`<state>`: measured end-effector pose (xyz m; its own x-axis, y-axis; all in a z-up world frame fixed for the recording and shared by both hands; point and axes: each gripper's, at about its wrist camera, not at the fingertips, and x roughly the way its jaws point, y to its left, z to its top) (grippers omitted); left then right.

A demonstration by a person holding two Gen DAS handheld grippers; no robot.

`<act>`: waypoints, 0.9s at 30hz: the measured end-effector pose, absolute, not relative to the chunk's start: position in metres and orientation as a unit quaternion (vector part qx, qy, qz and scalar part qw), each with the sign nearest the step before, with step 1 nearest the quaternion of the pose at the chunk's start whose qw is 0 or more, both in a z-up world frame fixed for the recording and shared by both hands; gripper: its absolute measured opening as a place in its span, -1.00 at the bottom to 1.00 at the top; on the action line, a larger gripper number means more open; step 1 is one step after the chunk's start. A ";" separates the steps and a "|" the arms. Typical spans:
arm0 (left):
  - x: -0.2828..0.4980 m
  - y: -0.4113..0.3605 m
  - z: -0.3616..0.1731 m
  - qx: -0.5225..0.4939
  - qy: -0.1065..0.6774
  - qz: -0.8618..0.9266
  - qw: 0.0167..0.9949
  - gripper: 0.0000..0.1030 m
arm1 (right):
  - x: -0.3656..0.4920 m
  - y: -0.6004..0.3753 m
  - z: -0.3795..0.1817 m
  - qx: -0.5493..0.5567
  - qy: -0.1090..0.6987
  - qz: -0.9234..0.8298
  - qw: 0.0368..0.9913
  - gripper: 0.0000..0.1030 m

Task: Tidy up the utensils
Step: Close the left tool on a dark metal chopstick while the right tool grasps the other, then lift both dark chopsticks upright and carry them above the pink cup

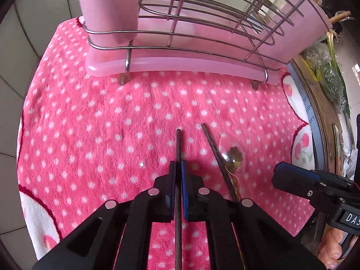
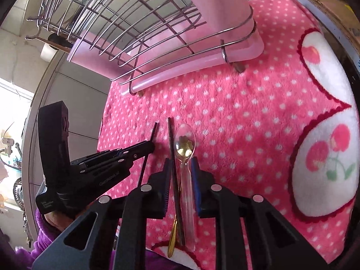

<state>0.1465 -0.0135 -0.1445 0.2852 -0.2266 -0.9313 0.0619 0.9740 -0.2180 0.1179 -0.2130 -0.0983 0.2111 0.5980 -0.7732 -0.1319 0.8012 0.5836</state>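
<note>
Left wrist view: the left hand-held gripper is clamped on 1 chopstick, its long axis pointing ahead at the utensil rack.

Right wrist view: the right hand-held gripper, jaws apart, straddles the other chopstick and clear spoon lying lengthwise on the towel.

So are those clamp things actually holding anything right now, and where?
The left hand-held gripper pinches one dark chopstick partway along its shaft. The right hand-held gripper is open around the other chopstick and clear spoon, gripping neither.
</note>
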 end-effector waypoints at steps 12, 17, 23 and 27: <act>0.131 0.032 -0.128 -0.126 0.573 -0.085 0.805 -0.92 | 0.159 -0.152 -0.097 0.127 0.588 0.259 0.756 -0.69; 0.129 0.045 -0.132 -0.141 0.575 -0.084 0.801 -0.92 | 0.170 -0.127 -0.109 0.058 0.603 0.237 0.760 -0.69; 0.131 0.049 -0.135 -0.148 0.576 -0.088 0.799 -0.92 | 0.173 -0.111 -0.124 0.023 0.606 0.223 0.763 -0.69; 0.131 0.050 -0.134 -0.159 0.570 -0.091 0.801 -0.92 | 0.172 -0.108 -0.127 0.024 0.602 0.214 0.769 -0.91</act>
